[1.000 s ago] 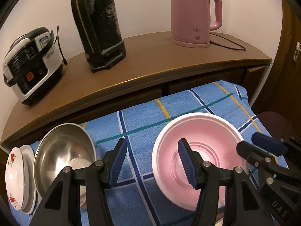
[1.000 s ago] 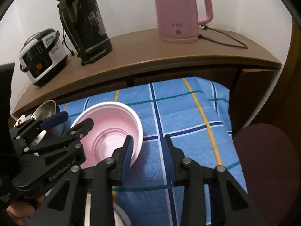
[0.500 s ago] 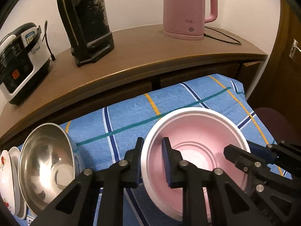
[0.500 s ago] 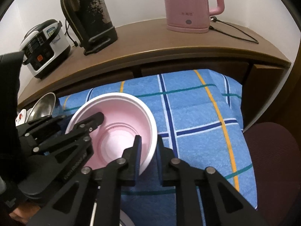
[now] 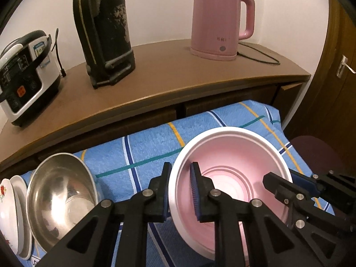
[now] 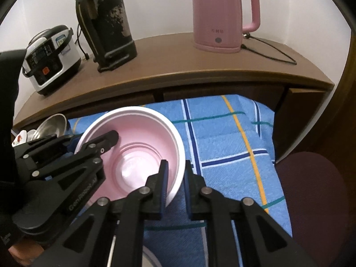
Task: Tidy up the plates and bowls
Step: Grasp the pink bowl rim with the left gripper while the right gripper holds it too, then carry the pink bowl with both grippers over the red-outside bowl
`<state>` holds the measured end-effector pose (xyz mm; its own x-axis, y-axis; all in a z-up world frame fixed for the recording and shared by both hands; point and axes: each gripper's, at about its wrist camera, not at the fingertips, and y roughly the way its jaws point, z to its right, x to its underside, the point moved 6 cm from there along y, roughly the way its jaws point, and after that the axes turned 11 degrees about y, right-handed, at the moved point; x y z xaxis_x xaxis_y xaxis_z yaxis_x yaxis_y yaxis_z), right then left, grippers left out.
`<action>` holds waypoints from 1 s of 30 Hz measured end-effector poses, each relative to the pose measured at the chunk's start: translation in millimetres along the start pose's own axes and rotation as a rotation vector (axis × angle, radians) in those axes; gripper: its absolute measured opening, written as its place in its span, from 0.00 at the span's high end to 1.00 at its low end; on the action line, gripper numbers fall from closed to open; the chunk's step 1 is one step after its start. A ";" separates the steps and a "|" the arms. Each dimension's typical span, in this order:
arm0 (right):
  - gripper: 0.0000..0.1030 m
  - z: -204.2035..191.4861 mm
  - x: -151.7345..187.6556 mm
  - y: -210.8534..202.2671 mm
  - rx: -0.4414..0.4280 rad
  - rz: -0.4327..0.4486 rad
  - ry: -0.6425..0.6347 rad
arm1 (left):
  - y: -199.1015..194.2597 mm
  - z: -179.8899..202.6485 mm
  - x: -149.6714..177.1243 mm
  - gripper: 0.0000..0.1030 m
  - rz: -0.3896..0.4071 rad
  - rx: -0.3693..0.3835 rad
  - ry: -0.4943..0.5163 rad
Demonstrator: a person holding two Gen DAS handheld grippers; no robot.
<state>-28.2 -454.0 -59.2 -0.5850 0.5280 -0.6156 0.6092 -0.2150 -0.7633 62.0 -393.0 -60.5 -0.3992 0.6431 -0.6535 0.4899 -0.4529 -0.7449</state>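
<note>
Left wrist view: the pink bowl (image 5: 233, 178) sits on the blue checked cloth (image 5: 146, 146), a little to the right of centre. The left gripper (image 5: 181, 191) is closing on the rim at the bowl's nine o'clock, one finger inside the wall, one outside, and the pads look pressed to it. The right gripper (image 6: 175, 182) pinches the opposite rim at three o'clock in the same way, nearly closed on the thin wall.

By its look the bowl is light, thin plastic (or foam): stiff enough at the rolled rim, likely to flex or dent if squeezed lower down, and smooth enough to slip. The rim is the sensible hold, and two opposed grips should keep it level.

At eight o'clock from it a steel bowl (image 5: 60, 198) leans against white flowered plates (image 5: 9, 211) at the cloth's edge. Beyond, at twelve o'clock, a wooden counter (image 5: 166, 77) carries a pink kettle (image 5: 218, 20), a black flask (image 5: 104, 29) and a rice cooker (image 5: 24, 73).
</note>
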 end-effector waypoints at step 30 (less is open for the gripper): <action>0.87 -81.6 14.4 -49.1 0.000 0.094 -0.121 | -71.8 -57.3 24.1 0.82 0.088 -0.052 -0.084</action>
<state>-22.8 -368.8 -14.6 -0.5853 0.4027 -0.7038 0.6645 -0.2591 -0.7009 61.6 -309.7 -15.1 -0.4151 0.5475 -0.7265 0.5649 -0.4709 -0.6776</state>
